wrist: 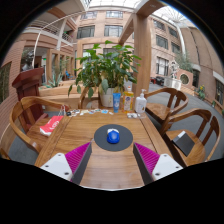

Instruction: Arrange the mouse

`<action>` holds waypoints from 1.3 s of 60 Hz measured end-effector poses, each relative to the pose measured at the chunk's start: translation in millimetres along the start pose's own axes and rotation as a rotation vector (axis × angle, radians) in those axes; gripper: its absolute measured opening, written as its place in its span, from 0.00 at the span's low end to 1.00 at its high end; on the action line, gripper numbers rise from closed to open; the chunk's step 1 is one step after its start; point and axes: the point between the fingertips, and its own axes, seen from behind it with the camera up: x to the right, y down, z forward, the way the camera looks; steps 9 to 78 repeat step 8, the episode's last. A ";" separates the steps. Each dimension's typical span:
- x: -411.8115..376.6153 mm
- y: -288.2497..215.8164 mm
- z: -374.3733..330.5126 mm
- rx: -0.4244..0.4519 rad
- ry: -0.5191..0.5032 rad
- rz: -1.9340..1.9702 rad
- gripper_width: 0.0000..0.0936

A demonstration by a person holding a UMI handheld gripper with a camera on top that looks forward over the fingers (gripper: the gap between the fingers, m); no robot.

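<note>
A blue mouse sits near the middle of a round dark mouse pad on a wooden table. My gripper is open and empty. Its two magenta-padded fingers stand wide apart on either side of the near part of the pad. The mouse lies just ahead of the fingertips, midway between them and not touched by either.
A potted plant stands at the table's far edge with bottles and a white dispenser beside it. A red item lies on the left. Wooden chairs ring the table. A dark object lies at the right.
</note>
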 end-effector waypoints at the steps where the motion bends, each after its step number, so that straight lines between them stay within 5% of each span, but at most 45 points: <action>1: 0.8 0.8 -0.5 -0.002 0.004 -0.006 0.91; 78: 3.3 3.9 0.3 -0.007 0.018 -0.020 0.92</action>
